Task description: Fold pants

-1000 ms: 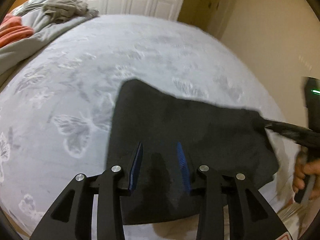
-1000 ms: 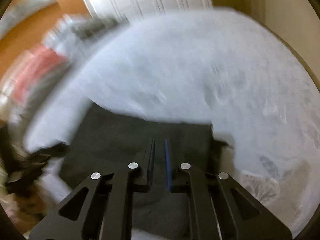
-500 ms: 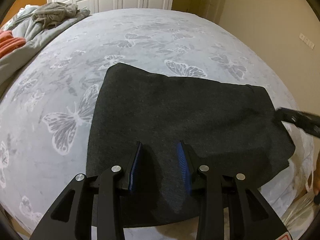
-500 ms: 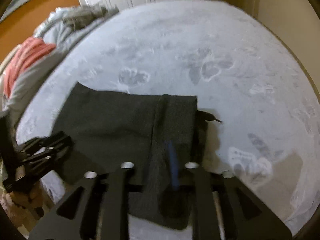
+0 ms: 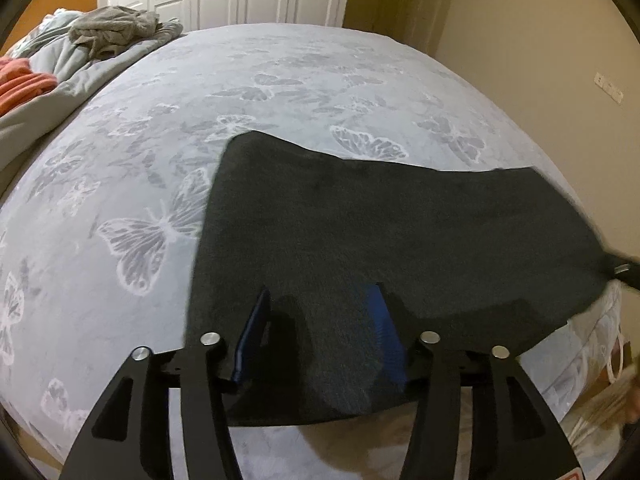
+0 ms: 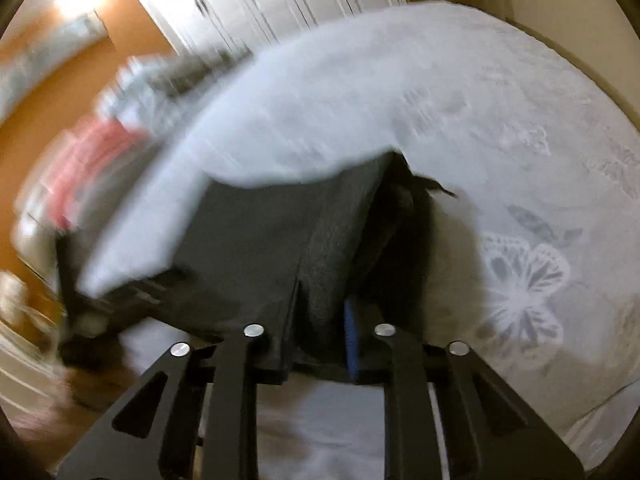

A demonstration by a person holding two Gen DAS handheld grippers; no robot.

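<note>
left wrist view is showing the dark pants (image 5: 400,240) lying folded flat on the butterfly-print bedspread (image 5: 200,100), their long axis running across the picture toward the right edge of the bed. the left gripper (image 5: 320,332) is sitting over the near hem, its jaws having just been opening, and the fingers are standing spread with cloth between them but not pinched. in the blurred right wrist view the right gripper (image 6: 320,320) is working at the other end, its jaws having just been closing, and it seems to be pinching a raised fold there. the right end looks like the one set to travel, across toward the left.
</note>
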